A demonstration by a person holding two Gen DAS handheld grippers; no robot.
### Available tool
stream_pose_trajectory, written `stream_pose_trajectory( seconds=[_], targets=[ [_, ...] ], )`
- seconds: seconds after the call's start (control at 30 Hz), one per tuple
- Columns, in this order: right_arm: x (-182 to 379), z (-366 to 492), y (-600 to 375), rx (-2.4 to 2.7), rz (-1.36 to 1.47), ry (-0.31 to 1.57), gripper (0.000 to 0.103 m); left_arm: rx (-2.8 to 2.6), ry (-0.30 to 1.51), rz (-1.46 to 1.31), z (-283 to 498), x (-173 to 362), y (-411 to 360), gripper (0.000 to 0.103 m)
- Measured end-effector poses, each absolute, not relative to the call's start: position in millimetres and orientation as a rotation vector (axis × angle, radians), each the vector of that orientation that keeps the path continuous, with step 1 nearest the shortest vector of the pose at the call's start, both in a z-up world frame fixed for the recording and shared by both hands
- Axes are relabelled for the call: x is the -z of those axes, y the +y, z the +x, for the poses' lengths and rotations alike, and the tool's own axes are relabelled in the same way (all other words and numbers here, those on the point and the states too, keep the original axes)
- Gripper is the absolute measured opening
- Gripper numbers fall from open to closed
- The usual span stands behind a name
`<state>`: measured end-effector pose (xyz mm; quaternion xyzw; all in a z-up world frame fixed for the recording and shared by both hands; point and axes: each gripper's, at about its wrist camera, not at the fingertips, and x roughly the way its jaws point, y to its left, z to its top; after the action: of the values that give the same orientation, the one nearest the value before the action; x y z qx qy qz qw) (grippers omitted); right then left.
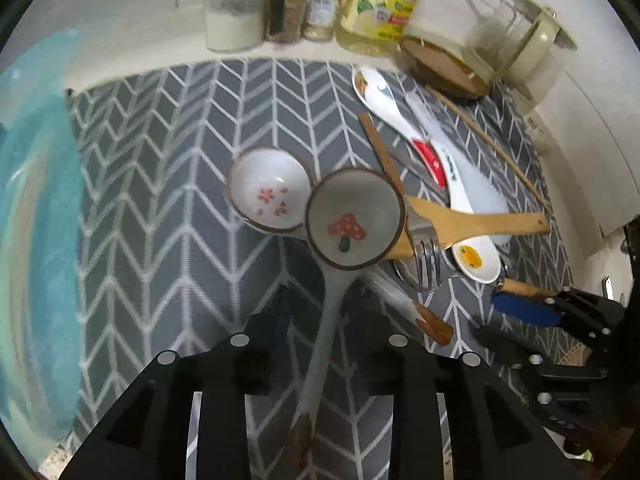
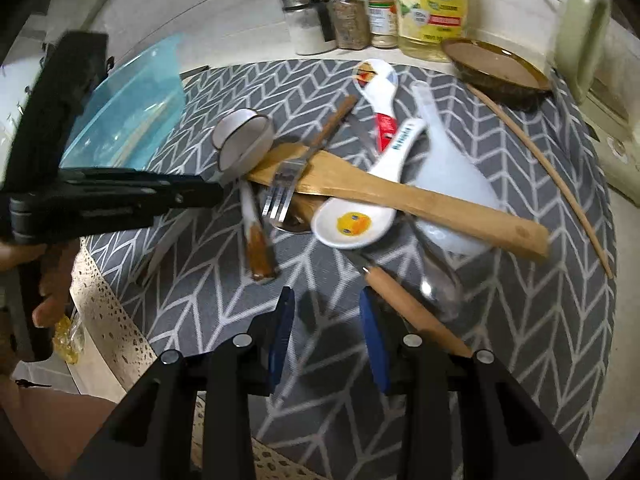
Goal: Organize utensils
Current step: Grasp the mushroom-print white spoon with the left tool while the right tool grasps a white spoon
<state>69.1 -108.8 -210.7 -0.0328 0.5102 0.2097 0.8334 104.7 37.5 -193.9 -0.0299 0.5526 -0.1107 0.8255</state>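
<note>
My left gripper (image 1: 320, 320) is shut on the long pale handle of a mushroom-painted ceramic ladle spoon (image 1: 354, 220) and holds it above the grey chevron mat (image 1: 160, 200). A second ladle spoon with red flowers (image 1: 268, 192) lies beside it. In the right wrist view my right gripper (image 2: 328, 304) is open and empty over the mat, next to a wooden-handled knife (image 2: 404, 304). A pile holds a wooden spatula (image 2: 400, 196), a fork (image 2: 280, 192), a duck spoon (image 2: 352, 224) and a white rice paddle (image 2: 452, 184). The left gripper (image 2: 192, 196) shows at the left there.
A blue plastic tub (image 2: 132, 108) stands at the mat's left. Spice jars (image 2: 348, 18), an oil bottle (image 2: 432, 4), a brown bowl (image 2: 500, 68) and a pale appliance (image 2: 588, 40) line the back. A chopstick (image 2: 548, 176) lies at the right.
</note>
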Motion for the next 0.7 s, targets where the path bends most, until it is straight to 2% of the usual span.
stream_pose_trajectory(
  seconds=[0.03, 0.07, 0.13, 0.33, 0.53, 0.7],
  targets=[
    [208, 69, -112, -0.451, -0.055, 1.080, 0.034, 0.245, 1.172, -0.064, 105, 195, 36, 0.024],
    [201, 66, -119, -0.468, -0.026, 1.061, 0.034, 0.247, 1.164, -0.061, 105, 196, 34, 0.012],
    [193, 64, -126, -0.464, -0.003, 1.038, 0.034, 0.257, 1.189, -0.087, 106, 196, 34, 0.010],
    [178, 68, -136, -0.446, 0.043, 0.983, 0.034, 0.251, 1.142, -0.159, 93, 165, 48, 0.010],
    [186, 73, -117, -0.487, 0.012, 0.972, 0.034, 0.222, 1.144, -0.155, 83, 149, 62, 0.010],
    [192, 60, -96, -0.524, -0.214, 0.873, 0.034, 0.227, 1.136, -0.161, 77, 141, 65, 0.010]
  ],
)
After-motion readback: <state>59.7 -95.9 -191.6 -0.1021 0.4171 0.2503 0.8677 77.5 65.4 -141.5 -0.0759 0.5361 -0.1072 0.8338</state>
